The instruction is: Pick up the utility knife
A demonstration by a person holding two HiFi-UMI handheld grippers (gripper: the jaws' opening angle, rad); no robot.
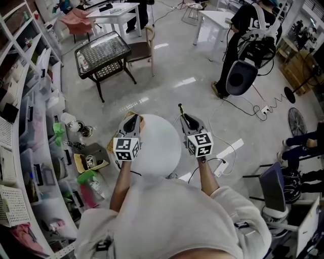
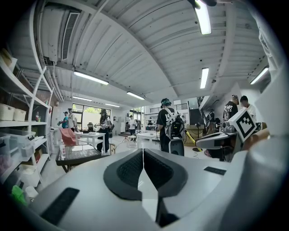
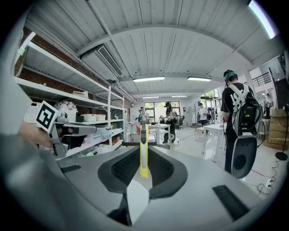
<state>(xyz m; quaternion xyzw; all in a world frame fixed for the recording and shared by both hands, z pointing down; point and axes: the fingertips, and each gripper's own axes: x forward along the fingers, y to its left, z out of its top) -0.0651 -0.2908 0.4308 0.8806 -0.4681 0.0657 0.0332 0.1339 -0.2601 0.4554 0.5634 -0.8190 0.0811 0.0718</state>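
Big open workshop room: pale grey glossy floor [image 1: 172, 86], ribbed white ceiling [image 2: 149, 49] with long strip lights [image 2: 204, 76] in both gripper views. White shelving [image 1: 17, 162] runs down the left of the head view, packed with bins, baskets and loose clutter, with more clutter on the floor just beside it. One black table [image 1: 101, 53] with a mesh top, one wooden chair [image 1: 144, 45] just beside it, and two white tables [image 1: 115, 11] further back. One bystander [image 1: 242, 23] in a black shirt with a backpack rig stands at upper right; the white print on the shirt is too small to read. A few more people stand far back in the gripper views, too small to count surely. One white power strip [image 1: 264, 110] with its cable lies on the floor at right. The wearer, in a white top, holds two grippers out in front, roughly level, above the floor. The left gripper [image 2: 143, 153] has its jaws clenched together, pads meeting, nothing between them. The right gripper [image 3: 143, 151] has its jaws grasping the utility knife [image 3: 143, 164]: one knife, slim yellow body with a dark front part, clamped edge-on between the pads and sticking forward past the jaw tips, up in the air, touching nothing but the pads. Two marker cubes [image 1: 126, 148], one per gripper, carry only black-and-white square codes.
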